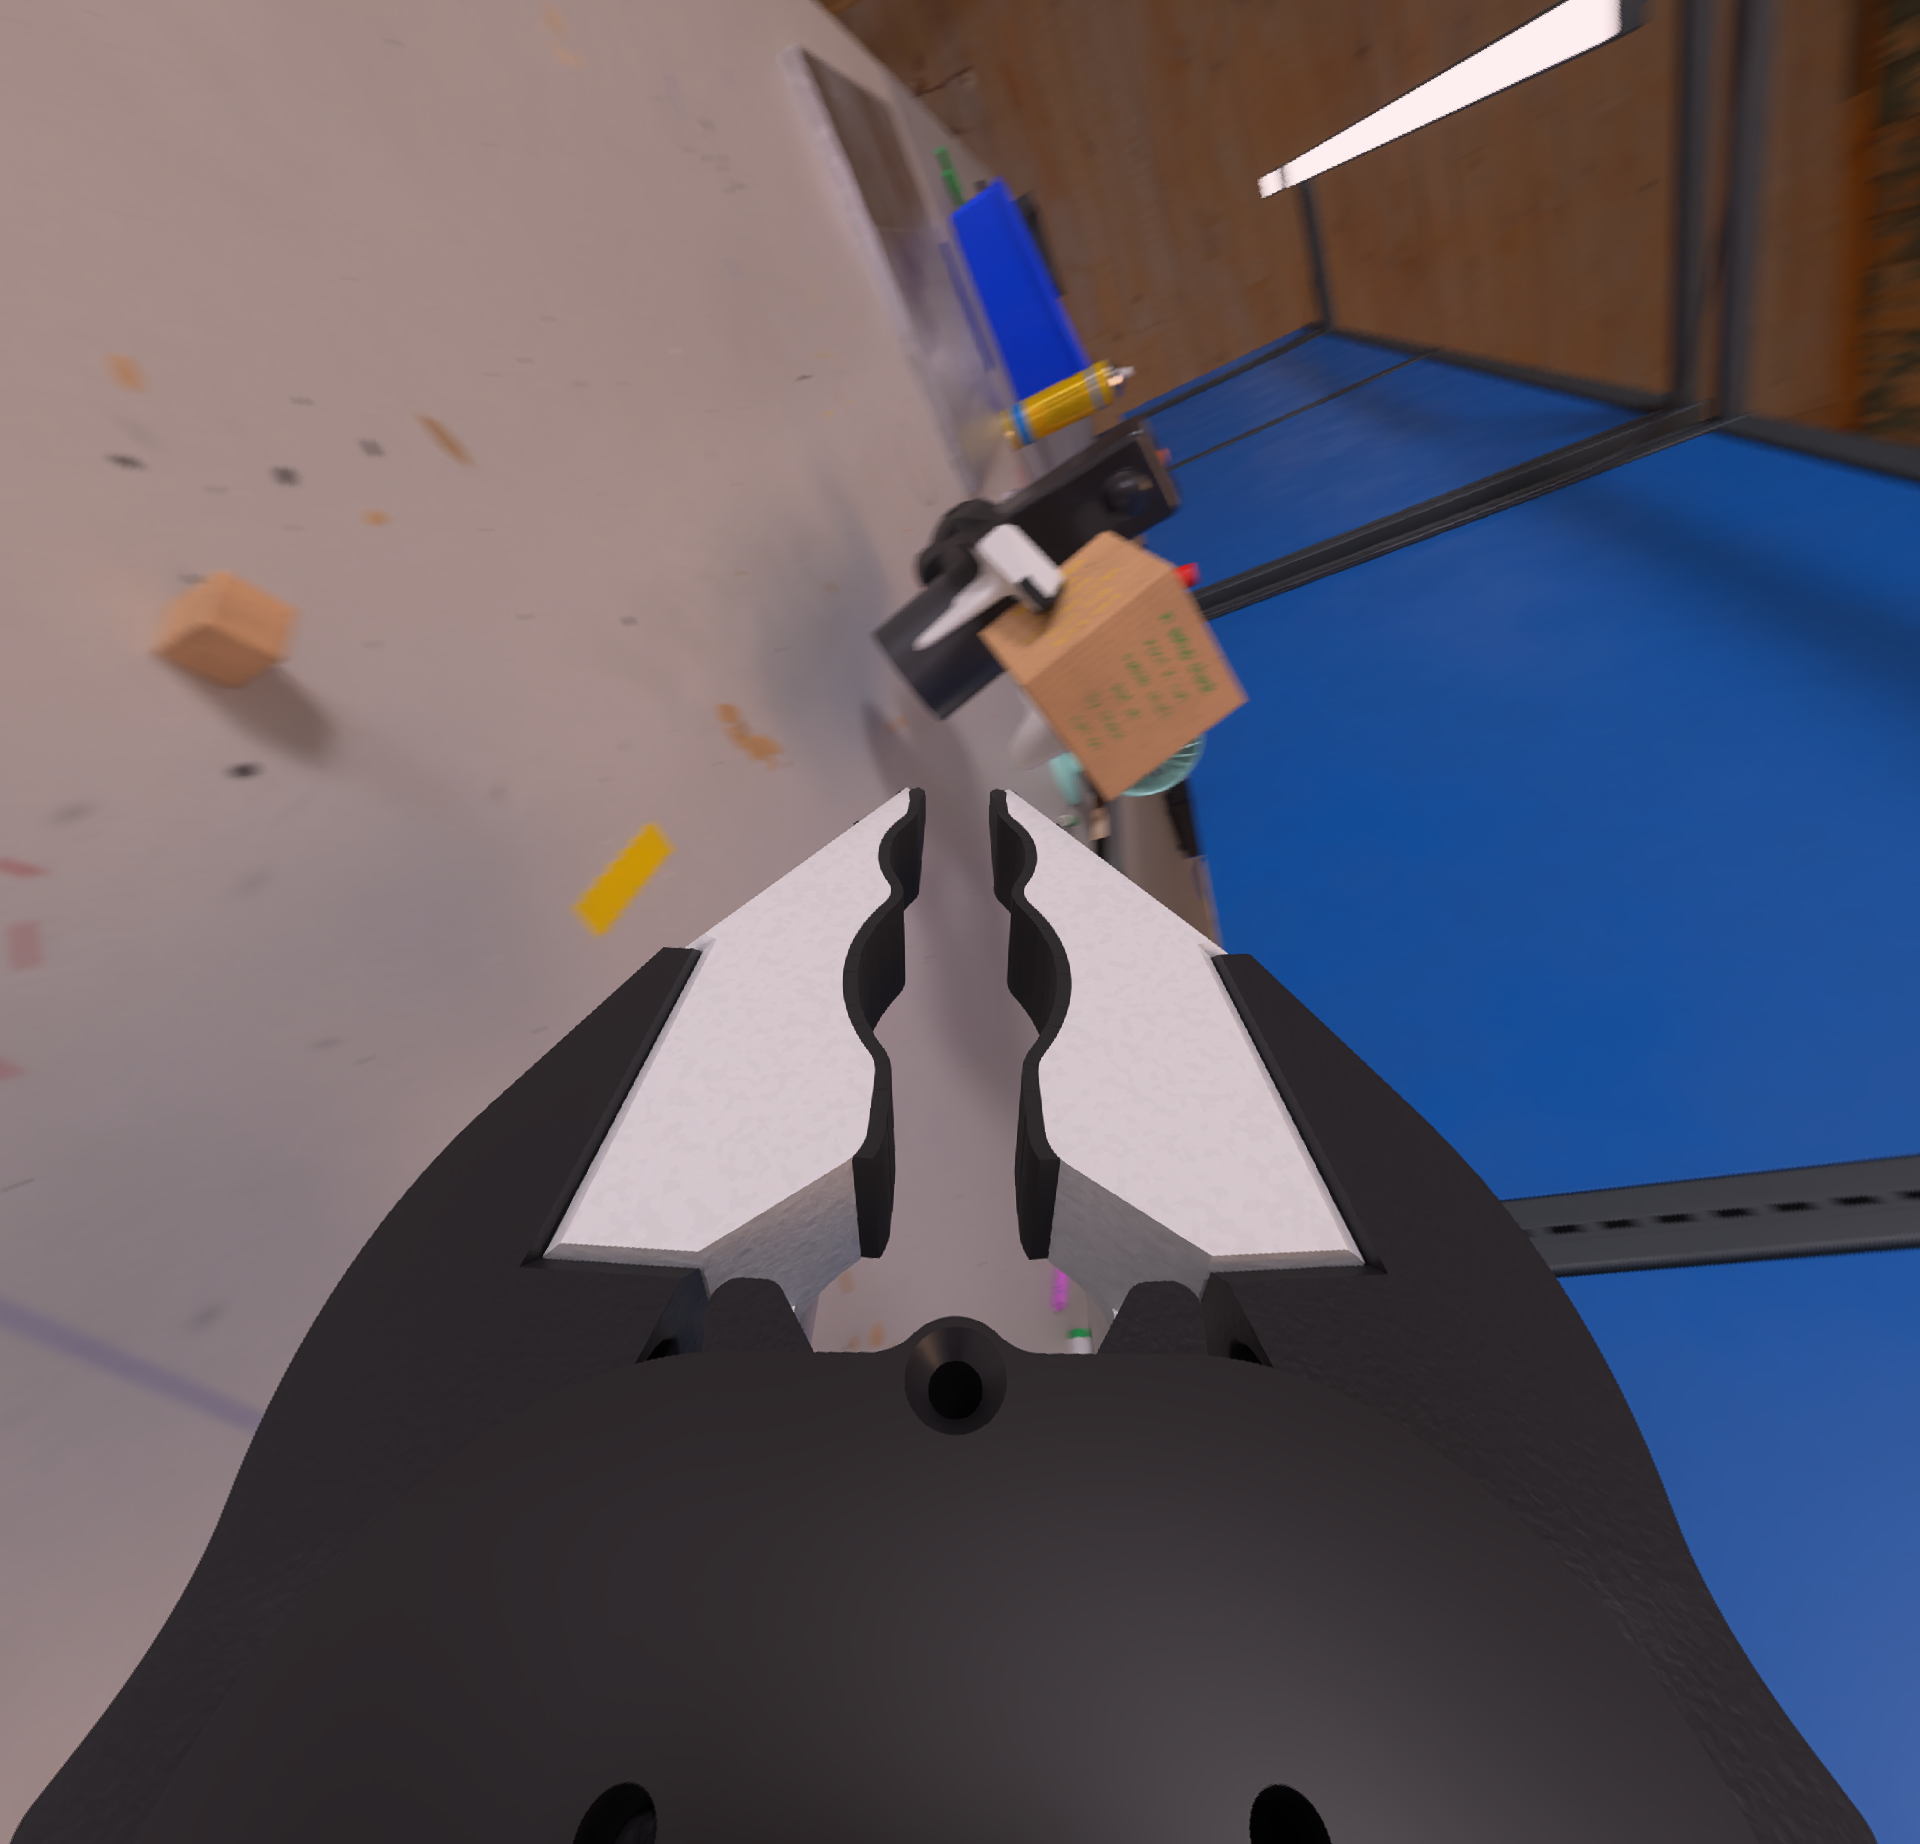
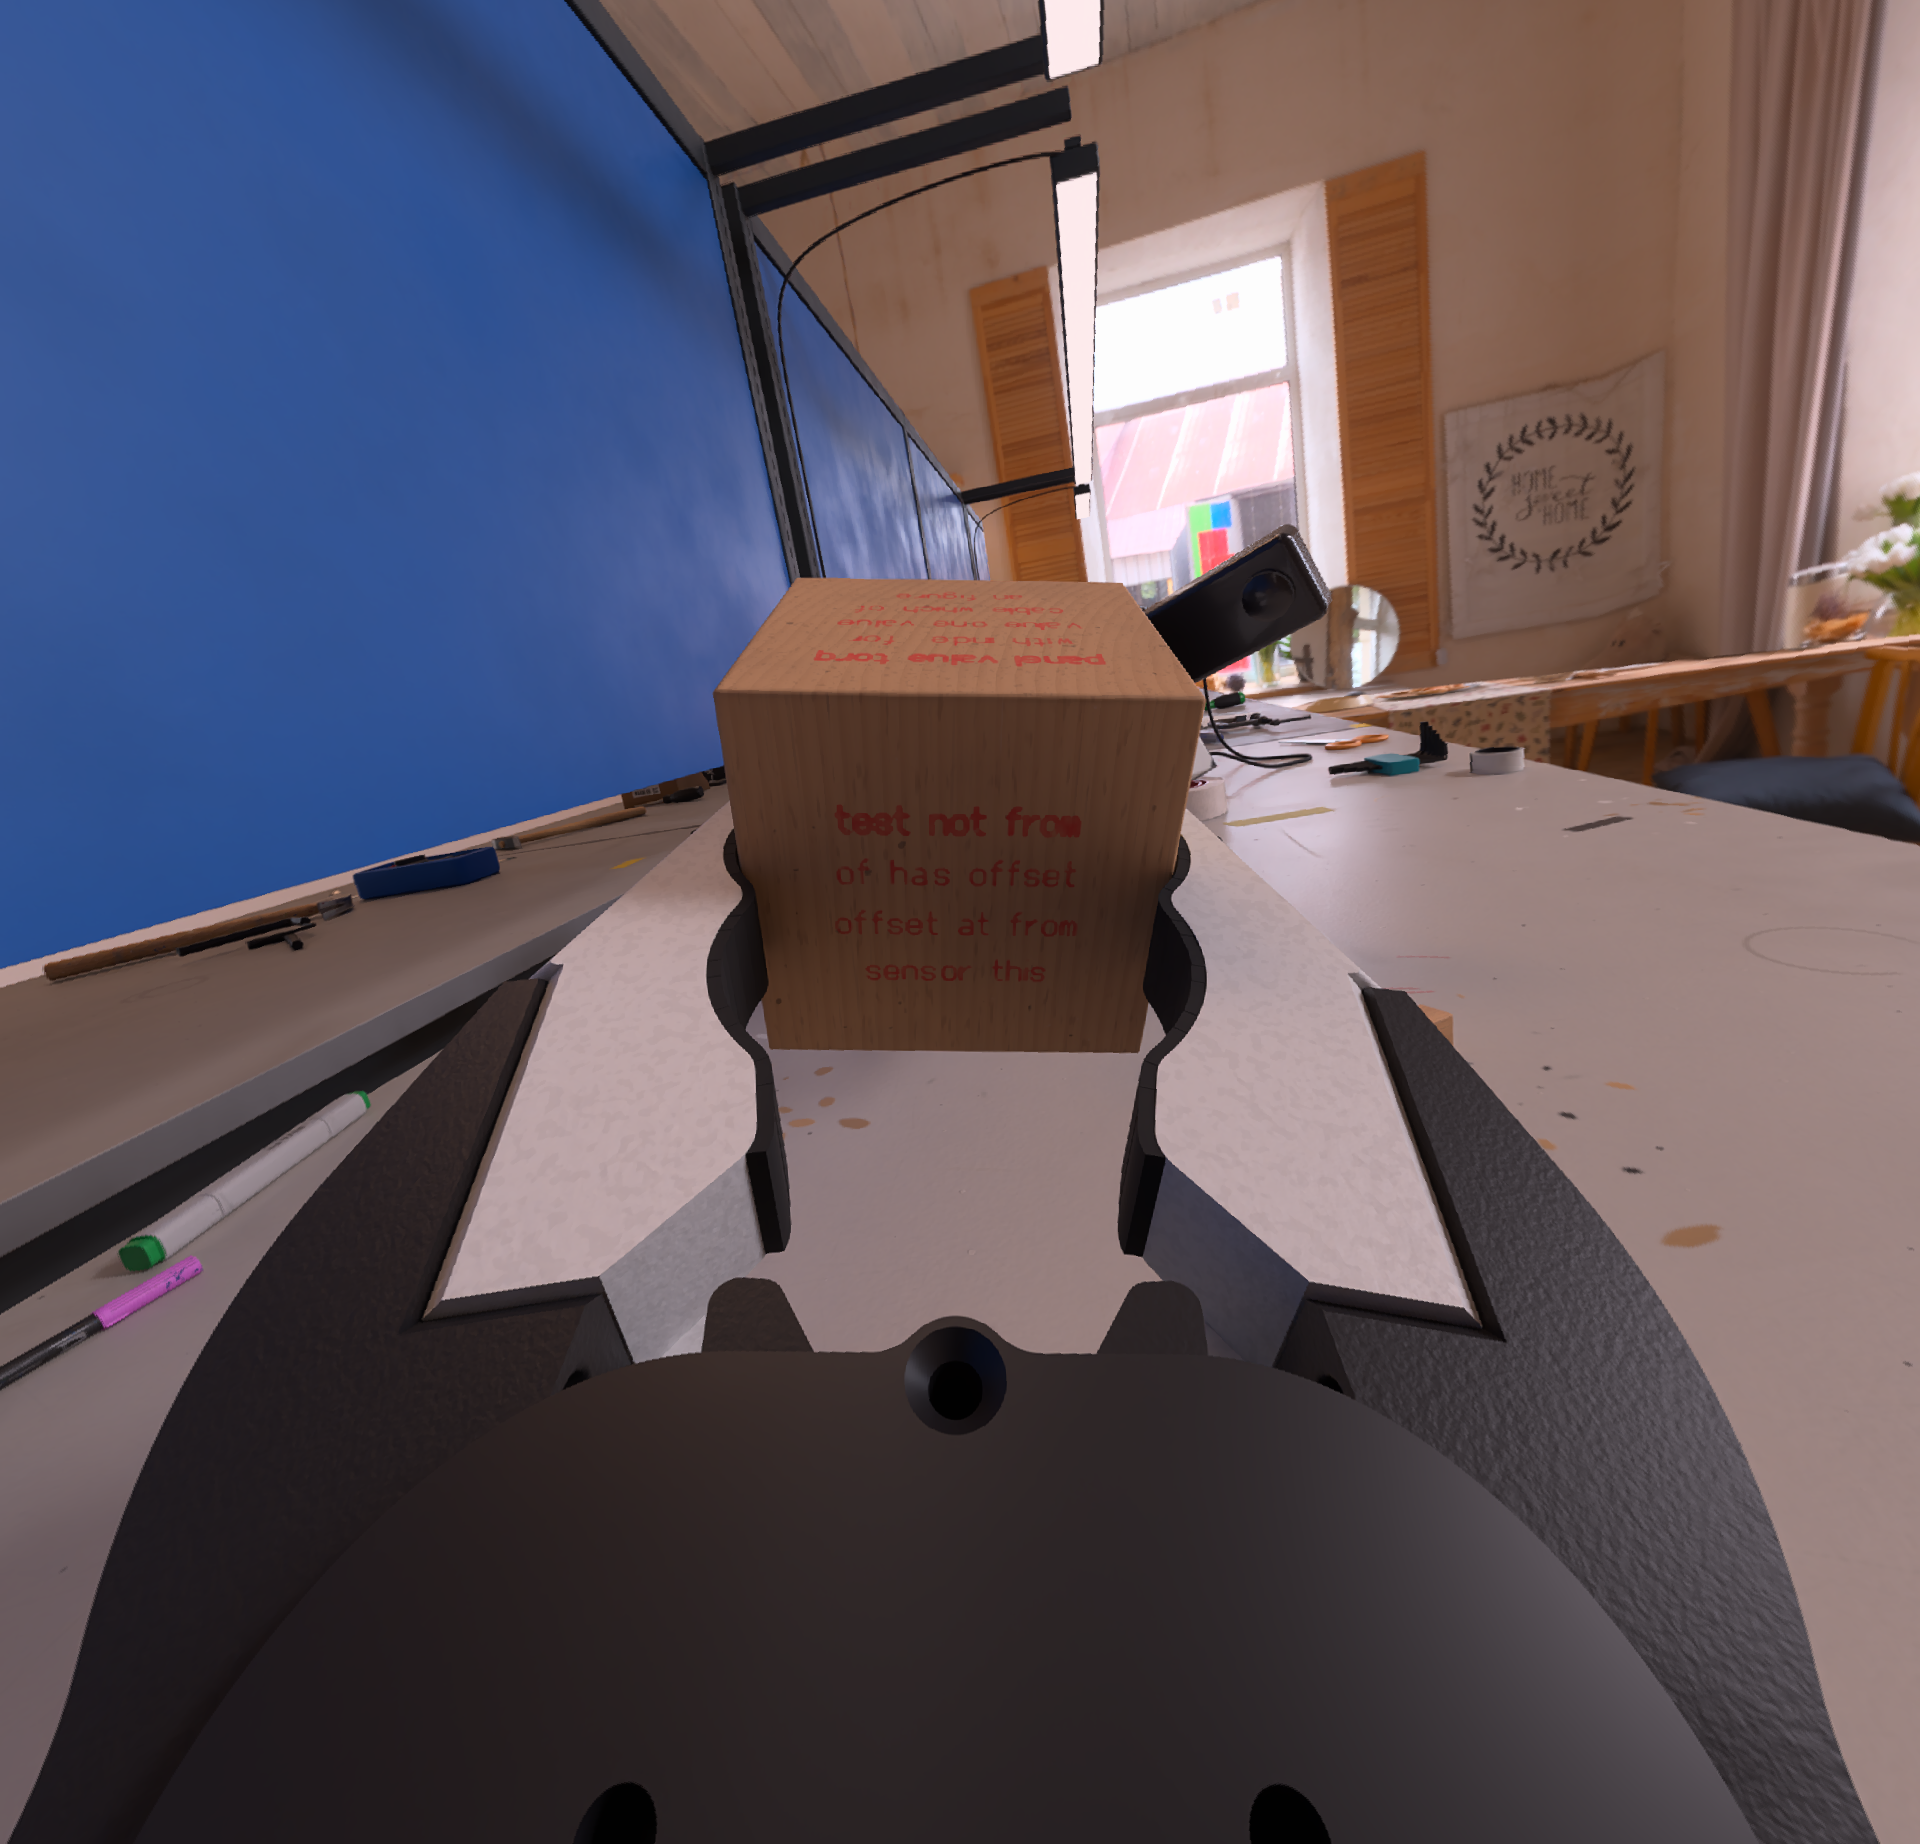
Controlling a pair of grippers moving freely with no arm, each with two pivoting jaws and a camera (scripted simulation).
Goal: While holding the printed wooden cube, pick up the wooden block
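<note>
The right gripper [image 2: 956, 838] is clamped on the printed wooden cube [image 2: 956, 828], held clear above the table [image 2: 1558, 963]. The left gripper [image 1: 956, 807] is empty, fingers only narrowly parted, and the wooden block [image 1: 225, 628] lies well off to its side on the table — unaligned. Risks, as judged: the gap looks too narrow to straddle the block, so a descent could knock it away; the cube's hold sits low on its sides and could slip if jolted.

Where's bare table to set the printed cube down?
Bare table beyond the wooden block, and between it and the yellow tape strip. Crowded at the blue-wall edge: blue box, yellow tube. Right gripper holds the cube.
</note>
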